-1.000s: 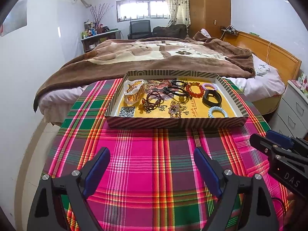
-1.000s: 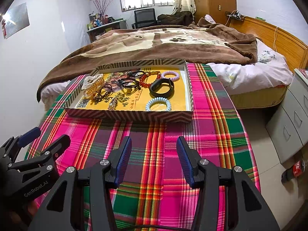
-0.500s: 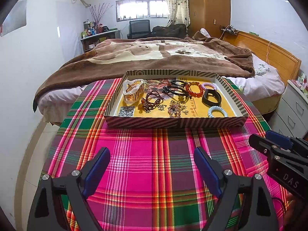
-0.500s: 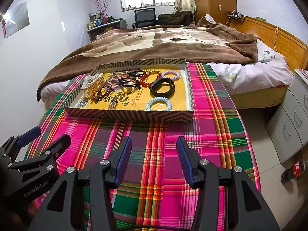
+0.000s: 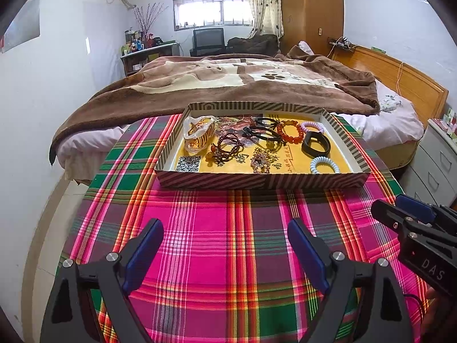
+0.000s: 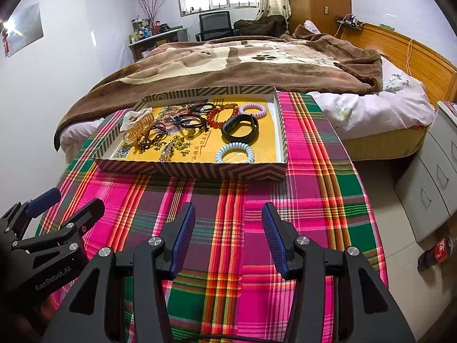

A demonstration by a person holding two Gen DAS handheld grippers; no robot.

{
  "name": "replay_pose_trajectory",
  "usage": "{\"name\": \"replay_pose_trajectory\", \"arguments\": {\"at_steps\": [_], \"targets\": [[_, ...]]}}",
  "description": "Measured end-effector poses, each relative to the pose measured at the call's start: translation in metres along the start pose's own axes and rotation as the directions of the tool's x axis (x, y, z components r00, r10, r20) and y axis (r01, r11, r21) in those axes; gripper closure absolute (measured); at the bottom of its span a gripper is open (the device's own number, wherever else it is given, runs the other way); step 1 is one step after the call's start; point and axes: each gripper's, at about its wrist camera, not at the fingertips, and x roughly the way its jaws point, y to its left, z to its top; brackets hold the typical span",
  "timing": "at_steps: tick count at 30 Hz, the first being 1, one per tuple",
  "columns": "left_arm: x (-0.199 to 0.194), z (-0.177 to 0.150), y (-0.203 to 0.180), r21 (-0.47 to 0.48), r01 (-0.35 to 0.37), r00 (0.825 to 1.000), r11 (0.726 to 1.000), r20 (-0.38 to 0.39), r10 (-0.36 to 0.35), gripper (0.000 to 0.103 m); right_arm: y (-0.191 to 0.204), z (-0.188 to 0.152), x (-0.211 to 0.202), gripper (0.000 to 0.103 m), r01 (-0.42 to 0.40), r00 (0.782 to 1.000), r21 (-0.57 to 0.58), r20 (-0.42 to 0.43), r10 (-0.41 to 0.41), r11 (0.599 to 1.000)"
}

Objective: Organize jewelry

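Note:
A striped cardboard tray (image 5: 217, 181) (image 6: 194, 171) with a yellow floor stands on the plaid table. It holds an amber hair claw (image 5: 198, 134), a dark bead bracelet (image 5: 225, 148), black hair ties (image 5: 264, 131), a red bead bracelet (image 5: 290, 131) (image 6: 222, 115), a black band (image 5: 315, 144) (image 6: 240, 128), a purple coil tie (image 5: 312, 127), a blue coil tie (image 5: 324, 165) (image 6: 234, 153) and a brooch (image 5: 260, 161). My left gripper (image 5: 225, 245) is open and empty above the cloth, short of the tray. My right gripper (image 6: 228, 231) is open and empty beside it.
A pink, green and red plaid cloth (image 5: 228, 243) covers the table. A bed with a brown blanket (image 5: 228, 85) lies behind the tray. Grey drawers (image 6: 428, 171) stand at the right, with a cola bottle (image 6: 435, 253) on the floor.
Both views have shifted slightly, so the tray sits a touch higher and farther. Both grippers stay open and empty.

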Motion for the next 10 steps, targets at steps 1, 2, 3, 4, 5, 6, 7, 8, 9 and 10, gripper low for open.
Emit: {"name": "replay_pose_trajectory", "arguments": {"at_steps": [1, 2, 3, 4, 5, 6, 7, 8, 9, 10], "targets": [[0.0, -0.0004, -0.0001, 0.002, 0.001, 1.0, 1.0, 0.0, -0.001, 0.015, -0.0001, -0.0002, 0.0001, 0.054, -0.001, 1.0, 0.001, -0.001, 0.001, 1.0], [0.0005, -0.0005, 0.0003, 0.001, 0.001, 1.0, 1.0, -0.001, -0.001, 0.015, 0.0, -0.0003, 0.0001, 0.054, -0.001, 1.0, 0.002, -0.001, 0.001, 1.0], [0.0006, -0.0005, 0.0006, 0.0, 0.001, 1.0, 1.0, -0.002, -0.001, 0.015, -0.0002, -0.0005, 0.0005, 0.054, -0.001, 1.0, 0.002, -0.002, 0.001, 1.0], [0.0011, -0.0004, 0.0002, 0.0, 0.002, 1.0, 1.0, -0.003, -0.002, 0.014, 0.0001, -0.0014, 0.0006, 0.054, -0.001, 1.0, 0.001, -0.002, 0.001, 1.0], [0.0012, -0.0006, 0.0003, -0.001, -0.001, 1.0, 1.0, -0.002, 0.001, 0.014, -0.0004, -0.0011, 0.001, 0.054, -0.001, 1.0, 0.002, -0.003, 0.001, 1.0], [0.0013, -0.0004, 0.0005, -0.002, -0.003, 1.0, 1.0, -0.002, 0.003, 0.015, -0.0007, -0.0016, 0.0013, 0.054, -0.001, 1.0, 0.002, -0.003, 0.001, 1.0], [0.0015, -0.0004, 0.0007, -0.002, -0.002, 1.0, 1.0, -0.002, 0.002, 0.015, -0.0007, -0.0025, 0.0013, 0.054, -0.001, 1.0, 0.002, -0.003, 0.001, 1.0], [0.0016, -0.0006, 0.0007, -0.002, -0.002, 1.0, 1.0, -0.003, 0.002, 0.014, -0.0006, -0.0024, 0.0016, 0.054, -0.001, 1.0, 0.002, -0.004, 0.001, 1.0], [0.0016, -0.0006, 0.001, -0.003, -0.003, 1.0, 1.0, -0.004, 0.003, 0.015, -0.0009, -0.002, 0.0018, 0.054, -0.001, 1.0, 0.002, -0.005, 0.001, 1.0], [0.0014, -0.0006, 0.0006, -0.004, -0.003, 1.0, 1.0, -0.004, 0.003, 0.015, -0.001, -0.0026, 0.0023, 0.054, -0.001, 1.0, 0.002, -0.006, 0.001, 1.0]]}}
